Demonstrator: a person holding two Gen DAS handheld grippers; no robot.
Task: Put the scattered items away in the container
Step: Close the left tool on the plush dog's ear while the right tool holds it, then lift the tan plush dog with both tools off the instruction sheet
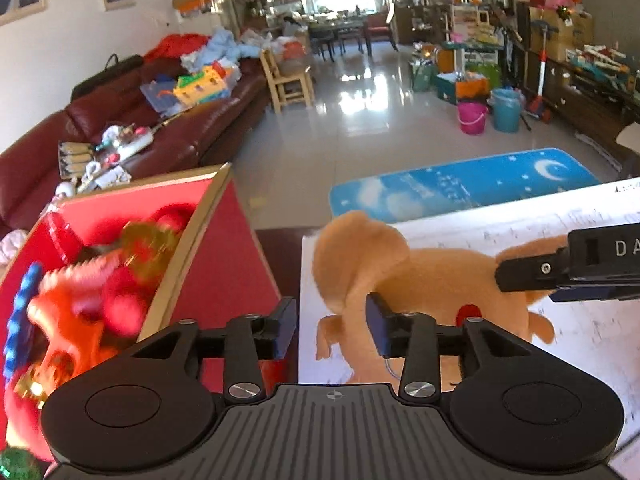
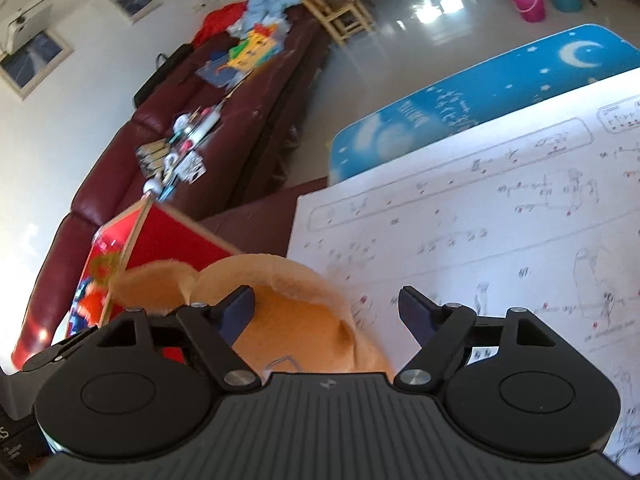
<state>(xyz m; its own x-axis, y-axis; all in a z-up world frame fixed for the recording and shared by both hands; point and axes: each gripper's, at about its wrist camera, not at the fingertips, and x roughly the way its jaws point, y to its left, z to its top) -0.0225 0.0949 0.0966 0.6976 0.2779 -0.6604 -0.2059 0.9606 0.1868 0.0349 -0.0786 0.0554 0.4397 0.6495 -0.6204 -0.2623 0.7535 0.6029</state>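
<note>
Both cams ride low behind their own tongs, tilted down and facing up the room. The left one sits close over the red box (image 1: 224, 280); the right one hugs the plush dog (image 2: 296, 320). Both catch the sofa (image 1: 160, 128) and blue mat (image 2: 480, 92).

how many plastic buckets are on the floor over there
2, side by side on the tiled floor at the far right of the room: a pink bucket on the left and a blue bucket on its right. Clutter could hide more.

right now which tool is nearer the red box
Left. The left tool hangs just beside the red box, by its right wall. The right tool is farther off, over the plush dog.
</note>
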